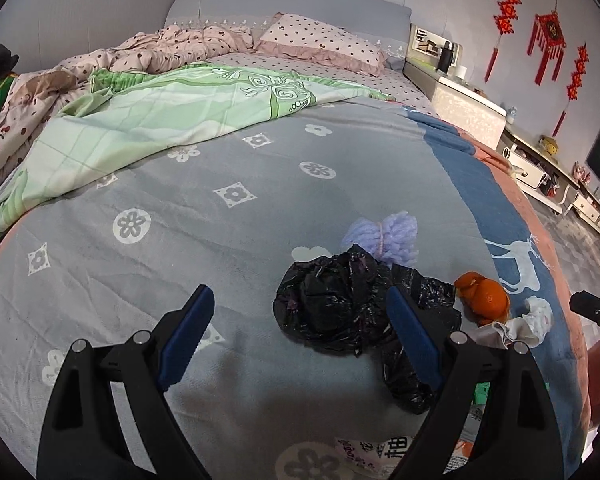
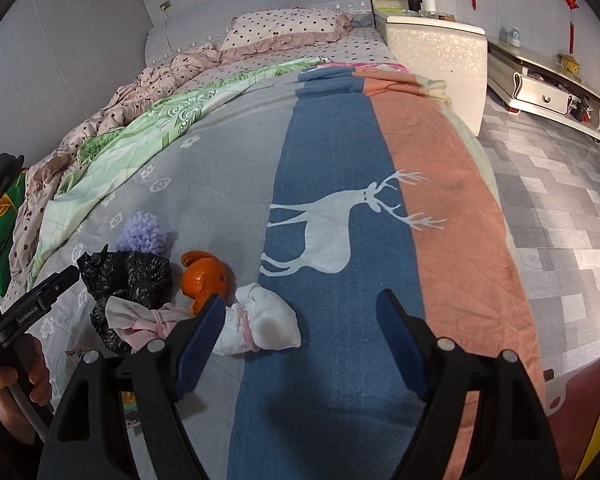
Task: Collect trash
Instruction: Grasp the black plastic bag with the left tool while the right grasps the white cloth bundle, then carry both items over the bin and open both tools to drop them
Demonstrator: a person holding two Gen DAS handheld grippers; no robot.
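Trash lies on the grey flowered bedspread (image 1: 228,152). A crumpled black plastic bag (image 1: 332,304) sits just ahead of my open left gripper (image 1: 300,296), whose right finger overlaps it in view. Beyond it lies a purple yarn bundle (image 1: 384,236), with an orange peel (image 1: 484,294) and white tissue (image 1: 532,316) to the right. A printed wrapper (image 1: 380,454) lies under the gripper. My right gripper (image 2: 300,302) hangs open over the blue stripe. The tied white tissue bundle (image 2: 268,328) is beside its left finger. Orange peel (image 2: 204,276), black bag (image 2: 128,276) and a pink-tied cloth (image 2: 140,320) lie further left.
A green quilt (image 1: 160,112), a pink dotted duvet (image 1: 172,46) and a pillow (image 1: 320,40) cover the far bed. A white bedside cabinet (image 2: 436,52) and a low TV stand (image 2: 540,88) stand on the right above the tiled floor (image 2: 560,200). A hand (image 2: 16,376) holds the left gripper.
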